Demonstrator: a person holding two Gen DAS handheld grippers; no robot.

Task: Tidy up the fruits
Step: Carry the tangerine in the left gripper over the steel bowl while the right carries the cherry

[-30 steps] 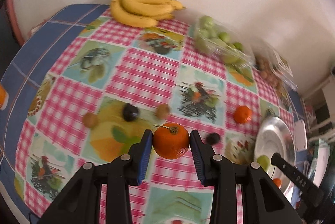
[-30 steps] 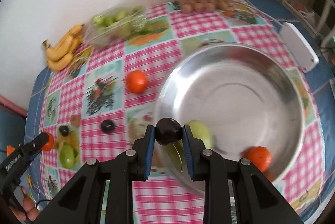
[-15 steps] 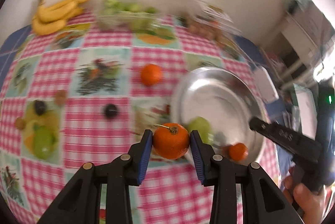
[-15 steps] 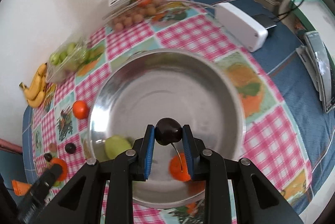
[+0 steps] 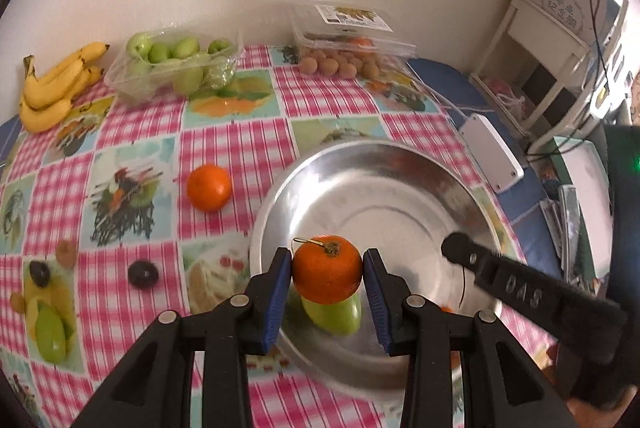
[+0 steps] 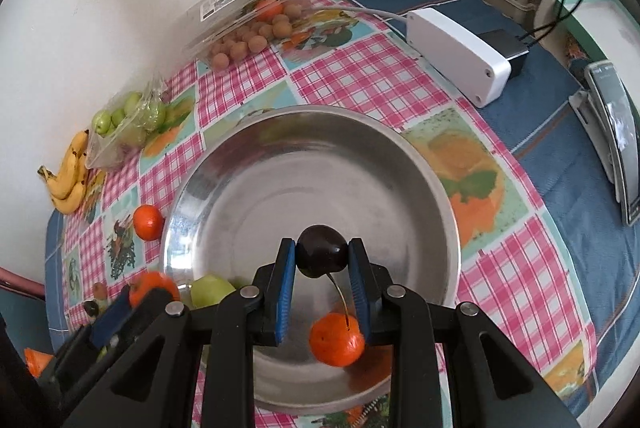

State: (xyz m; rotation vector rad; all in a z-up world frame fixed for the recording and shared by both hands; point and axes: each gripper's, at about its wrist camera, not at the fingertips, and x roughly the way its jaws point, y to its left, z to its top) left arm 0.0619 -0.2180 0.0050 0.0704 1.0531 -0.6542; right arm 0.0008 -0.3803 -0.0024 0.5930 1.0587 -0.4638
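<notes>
Against the white wall, a checked tablecloth (image 5: 240,147) carries bananas (image 5: 52,87) at ten o'clock. Over the steel bowl (image 6: 400,155), the left gripper (image 5: 326,278) clamps a mandarin (image 5: 327,268); the right gripper (image 6: 322,266) pinches a cherry (image 6: 322,254). Only the right view shows a white box (image 6: 460,55) at two o'clock.

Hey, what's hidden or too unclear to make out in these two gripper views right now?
- Left wrist view: the green pear-like fruit in the round steel bowl is half covered by the held stemmed orange tangerine.
- Left wrist view: another orange fruit peeks behind the left hand-held gripper.
- Right wrist view: small table fruits are tiny and blurred.
</notes>
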